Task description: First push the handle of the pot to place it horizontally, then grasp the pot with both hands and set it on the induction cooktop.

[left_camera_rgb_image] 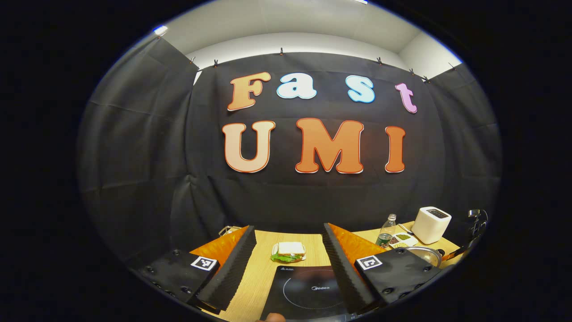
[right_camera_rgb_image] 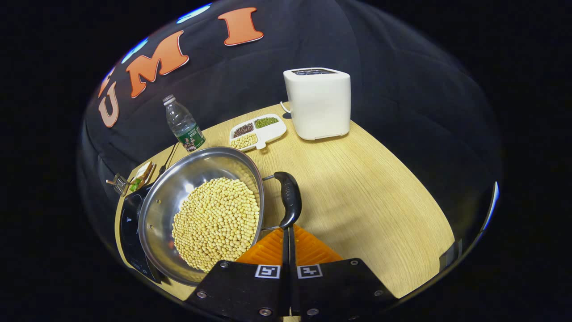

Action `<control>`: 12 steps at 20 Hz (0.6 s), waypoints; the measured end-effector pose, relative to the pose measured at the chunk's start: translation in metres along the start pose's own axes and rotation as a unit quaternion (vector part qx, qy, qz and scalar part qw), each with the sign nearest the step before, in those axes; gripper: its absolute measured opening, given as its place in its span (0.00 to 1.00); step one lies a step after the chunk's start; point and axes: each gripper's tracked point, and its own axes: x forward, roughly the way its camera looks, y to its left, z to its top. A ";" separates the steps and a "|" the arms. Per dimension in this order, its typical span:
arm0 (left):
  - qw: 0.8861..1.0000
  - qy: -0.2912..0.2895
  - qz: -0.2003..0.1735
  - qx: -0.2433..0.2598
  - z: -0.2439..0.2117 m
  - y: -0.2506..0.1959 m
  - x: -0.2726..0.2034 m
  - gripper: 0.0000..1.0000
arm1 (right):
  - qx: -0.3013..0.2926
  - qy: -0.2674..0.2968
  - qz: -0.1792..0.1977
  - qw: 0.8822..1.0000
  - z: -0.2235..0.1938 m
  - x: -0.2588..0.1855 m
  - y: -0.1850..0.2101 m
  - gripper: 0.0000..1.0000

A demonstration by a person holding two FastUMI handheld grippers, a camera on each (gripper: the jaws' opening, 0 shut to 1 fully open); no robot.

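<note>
On worktop (right_camera_rgb_image: 366, 188) | pot (right_camera_rgb_image: 178, 197) full of beans: heavy, slick steel, spill risk | grasp at handle (right_camera_rgb_image: 289, 199) | right gripper (right_camera_rgb_image: 288, 243) closed, empty | left gripper (left_camera_rgb_image: 288, 264) open above cooktop (left_camera_rgb_image: 308, 290)

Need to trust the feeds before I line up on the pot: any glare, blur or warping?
Right gripper view: sharp; ceiling light glints on the pot wall, the beans stay readable, the table edge bows from fisheye. Left gripper view: the cooktop shows a soft sheen, the toaster near the rim looks squeezed.
</note>
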 end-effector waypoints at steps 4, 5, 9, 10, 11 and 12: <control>1.000 0.008 -0.004 0.013 -0.013 -0.015 0.005 0.99 | -0.006 -0.004 -0.005 1.000 0.011 0.009 -0.002 0.00; 1.000 0.010 -0.006 0.016 -0.017 -0.019 0.006 0.98 | -0.008 -0.006 -0.005 1.000 0.014 0.010 -0.003 0.00; 0.999 0.022 -0.022 0.012 -0.033 -0.042 0.013 0.99 | -0.017 -0.008 -0.005 1.000 0.022 0.019 -0.001 0.00; 0.999 0.027 -0.026 0.010 -0.038 -0.048 0.014 0.99 | -0.016 -0.009 -0.004 1.000 0.024 0.021 0.000 0.00; 0.999 0.032 -0.029 0.006 -0.043 -0.054 0.017 0.99 | -0.016 -0.009 -0.003 1.000 0.026 0.023 0.001 0.00; 0.999 0.038 -0.035 0.002 -0.048 -0.061 0.018 0.99 | -0.017 -0.010 -0.002 1.000 0.027 0.024 0.001 0.00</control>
